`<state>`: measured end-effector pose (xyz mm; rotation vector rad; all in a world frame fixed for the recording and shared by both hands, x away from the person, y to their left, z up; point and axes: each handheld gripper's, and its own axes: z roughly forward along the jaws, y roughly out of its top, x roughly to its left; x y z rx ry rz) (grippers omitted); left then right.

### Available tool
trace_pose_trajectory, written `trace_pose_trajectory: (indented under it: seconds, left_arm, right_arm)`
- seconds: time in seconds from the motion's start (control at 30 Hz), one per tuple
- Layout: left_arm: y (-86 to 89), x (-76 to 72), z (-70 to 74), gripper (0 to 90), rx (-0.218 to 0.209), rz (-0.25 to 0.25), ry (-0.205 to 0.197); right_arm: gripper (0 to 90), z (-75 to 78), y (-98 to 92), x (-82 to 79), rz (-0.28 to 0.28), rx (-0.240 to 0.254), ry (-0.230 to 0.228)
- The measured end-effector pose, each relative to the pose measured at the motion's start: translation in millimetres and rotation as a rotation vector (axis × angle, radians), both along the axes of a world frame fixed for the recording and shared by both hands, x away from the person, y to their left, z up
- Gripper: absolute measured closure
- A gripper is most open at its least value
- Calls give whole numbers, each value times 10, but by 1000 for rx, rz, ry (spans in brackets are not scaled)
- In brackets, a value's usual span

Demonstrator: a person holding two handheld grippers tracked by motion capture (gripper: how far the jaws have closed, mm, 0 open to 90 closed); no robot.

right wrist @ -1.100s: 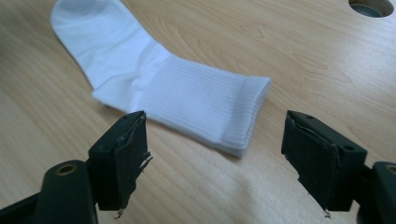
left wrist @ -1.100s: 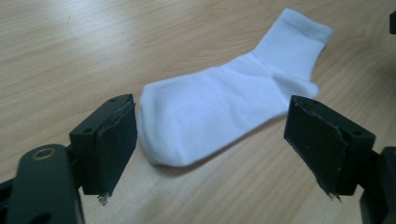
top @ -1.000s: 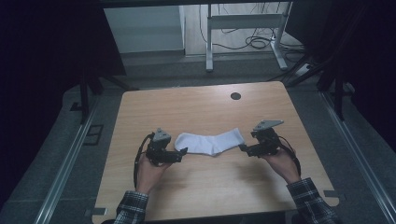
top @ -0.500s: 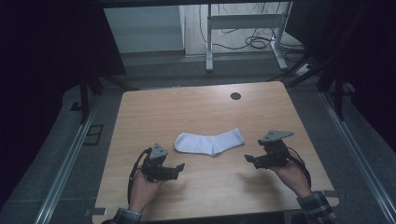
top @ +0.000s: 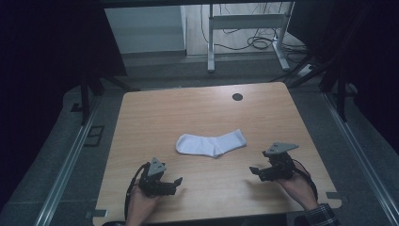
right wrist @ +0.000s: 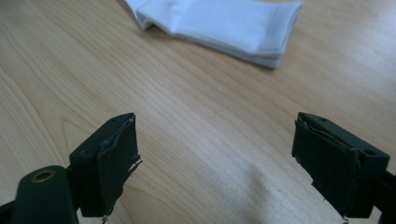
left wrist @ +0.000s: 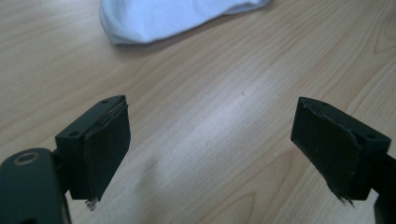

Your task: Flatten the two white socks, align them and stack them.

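A white sock (top: 211, 143) lies flat in the middle of the wooden table (top: 155, 113). My left gripper (top: 177, 181) rests near the front left edge, held by a hand, jaws wide open with only bare wood between them. In the left gripper view the sock's rounded end (left wrist: 173, 18) lies ahead of the open left gripper (left wrist: 224, 154). My right gripper (top: 252, 170) sits at the front right, also open and empty. In the right gripper view the sock's cuff end (right wrist: 224, 25) lies beyond the open right gripper (right wrist: 219, 163). Both grippers are apart from the sock.
A round dark hole (top: 237, 97) sits near the table's far edge. Beyond the table stand white desk legs (top: 211, 42) and cables on the floor. Metal rails (top: 70, 160) run along both sides of the table. Dark surroundings close in left and right.
Both grippers let go of the sock's ends and pulled back toward the front edge of the table. The sock stays flat in the middle.
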<state>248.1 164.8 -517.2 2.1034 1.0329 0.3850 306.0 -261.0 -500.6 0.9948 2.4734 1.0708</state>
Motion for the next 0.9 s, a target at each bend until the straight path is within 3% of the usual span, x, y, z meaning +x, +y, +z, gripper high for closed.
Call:
trace_pose_trajectory:
  seconds: [0.3, 0.57, 0.7, 0.9]
  left_arm:
    - [71, -74, -138, 118, 25, 6, 31]
    - [62, -78, -251, 112, 78, 3, 58]
    - [76, -81, -265, 112, 68, 1, 50]
    - [73, -77, -269, 112, 66, 1, 48]
  right_arm:
    - [144, -184, -20, -17, 0, -39, 19]
    - [138, -323, -24, -25, 25, -103, 28]
    - [123, -347, -50, -15, 28, -72, 36]
    - [111, -359, -56, -18, 24, -66, 32]
